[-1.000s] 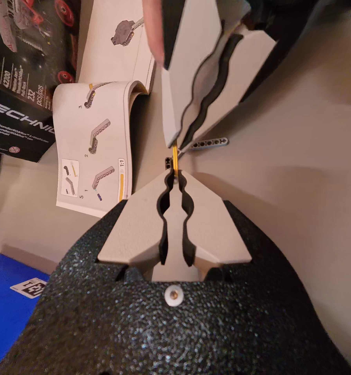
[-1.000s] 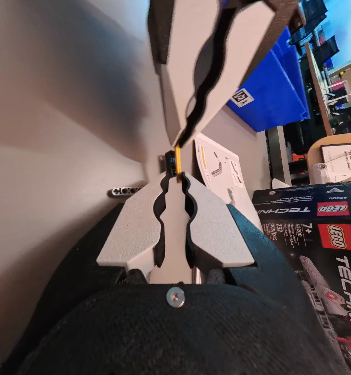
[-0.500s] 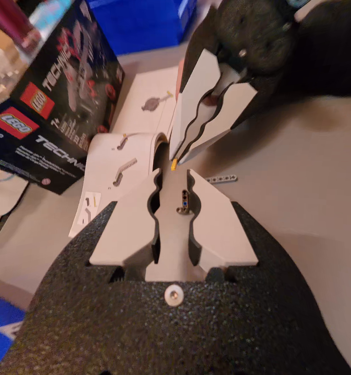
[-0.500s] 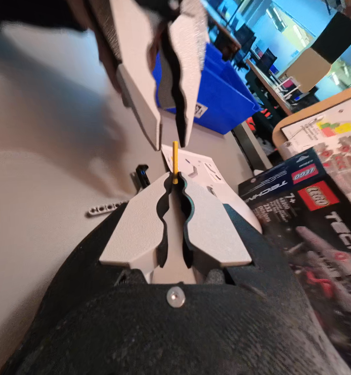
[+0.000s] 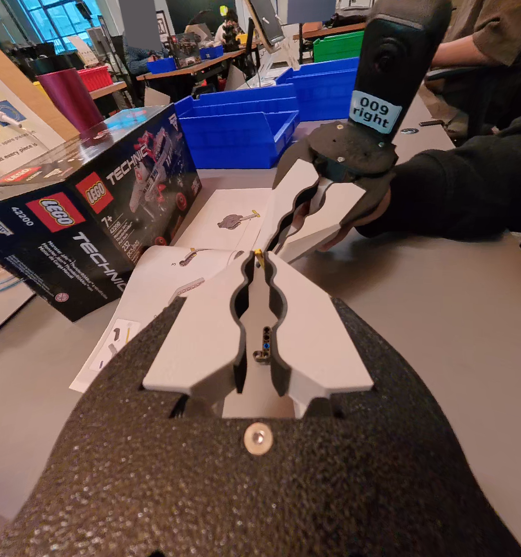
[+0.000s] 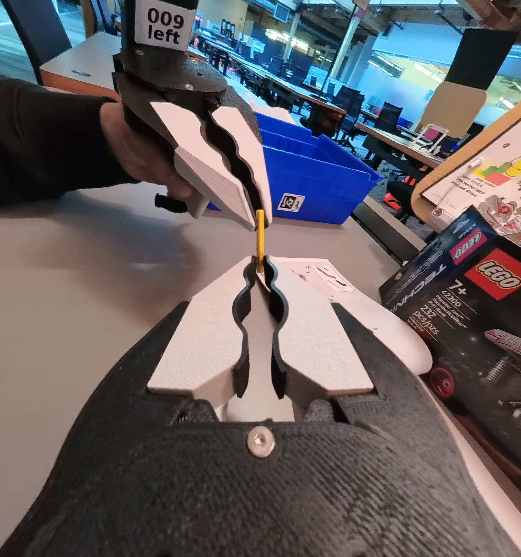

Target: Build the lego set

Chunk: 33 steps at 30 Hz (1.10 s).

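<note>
A thin yellow axle spans between the two grippers above the grey table. My right gripper is shut on its near end. My left gripper comes down from above and pinches its other end. In the left wrist view the axle's tip shows between my left gripper's nearly closed fingertips, with the right gripper just beyond. A small black L-shaped beam with a blue pin lies on the table under the left fingers.
The open instruction booklet lies left of the grippers, against the black set box. Blue bins stand behind. In the right wrist view the box and booklet are on the right, with a blue bin beyond. Left and right tips are no more than a few centimetres apart.
Half a second ago the left gripper was open and off the axle. It has now closed on the axle's free end. Both grippers have tilted up from the table.
</note>
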Each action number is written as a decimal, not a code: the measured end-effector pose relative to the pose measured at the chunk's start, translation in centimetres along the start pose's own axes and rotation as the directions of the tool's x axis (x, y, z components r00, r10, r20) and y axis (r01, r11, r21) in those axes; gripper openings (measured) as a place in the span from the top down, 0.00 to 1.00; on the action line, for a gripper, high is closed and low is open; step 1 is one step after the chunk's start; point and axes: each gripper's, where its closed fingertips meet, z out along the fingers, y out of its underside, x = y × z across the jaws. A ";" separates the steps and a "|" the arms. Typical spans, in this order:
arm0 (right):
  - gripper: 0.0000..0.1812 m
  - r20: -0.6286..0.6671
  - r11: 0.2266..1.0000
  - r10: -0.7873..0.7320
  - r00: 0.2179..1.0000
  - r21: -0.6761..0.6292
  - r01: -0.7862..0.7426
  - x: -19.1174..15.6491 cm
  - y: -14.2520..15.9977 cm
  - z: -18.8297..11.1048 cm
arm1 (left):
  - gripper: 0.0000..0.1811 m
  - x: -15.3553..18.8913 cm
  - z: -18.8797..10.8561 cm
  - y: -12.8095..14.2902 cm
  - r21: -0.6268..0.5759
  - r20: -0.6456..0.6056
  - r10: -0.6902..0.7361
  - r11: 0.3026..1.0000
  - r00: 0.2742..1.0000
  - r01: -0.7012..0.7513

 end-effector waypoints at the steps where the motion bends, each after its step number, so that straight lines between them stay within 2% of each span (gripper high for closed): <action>1: 0.99 0.000 1.000 -0.015 1.000 -0.009 0.015 -0.1 0.1 0.0 | 0.99 0.0 0.0 0.0 -0.001 -0.004 -0.009 1.000 1.000 0.009; 6: 0.99 -0.032 0.998 -0.063 0.998 -0.019 0.062 0.0 0.4 0.2 | 0.99 0.1 0.1 0.2 -0.017 -0.002 -0.013 1.000 1.000 0.013; 10: 0.99 -0.009 0.996 -0.067 0.998 -0.055 0.067 -0.4 1.1 0.5 | 0.99 0.3 0.2 1.0 -0.064 -0.011 0.011 0.998 1.000 -0.012; 13: 0.93 0.047 0.989 -0.046 0.998 -0.139 0.052 -0.8 2.2 0.3 | 1.00 0.1 0.4 2.2 -0.127 -0.004 0.003 0.992 1.000 -0.003; 15: 0.88 0.155 0.980 0.041 0.987 -0.198 -0.009 -2.0 2.9 -0.3 | 1.00 -0.1 0.5 3.1 -0.161 -0.009 -0.023 0.987 1.000 0.022; 17: 0.87 0.209 0.970 0.116 0.971 -0.235 -0.066 -2.7 3.3 -0.8 | 1.00 -0.1 0.6 4.0 -0.188 -0.031 -0.059 0.981 0.998 0.052; 20: 0.90 0.203 0.952 0.129 0.971 -0.299 -0.064 -2.9 4.7 -0.9 | 1.00 -0.1 0.7 5.1 -0.236 -0.065 -0.094 0.969 0.993 0.076; 25: 0.98 0.103 0.894 0.160 0.982 -0.437 -0.100 -2.6 7.0 -0.1 | 1.00 -0.3 0.7 6.1 -0.283 -0.077 -0.102 0.956 0.992 0.076; 28: 0.90 0.098 0.879 0.178 0.979 -0.462 -0.113 -3.1 7.2 0.1 | 1.00 -0.1 0.7 6.1 -0.288 -0.091 -0.098 0.955 0.991 0.068; 33: 0.83 0.070 0.868 0.283 0.956 -0.443 -0.225 -3.1 6.3 0.2 | 1.00 -0.1 0.6 6.0 -0.299 -0.087 -0.082 0.953 0.993 0.053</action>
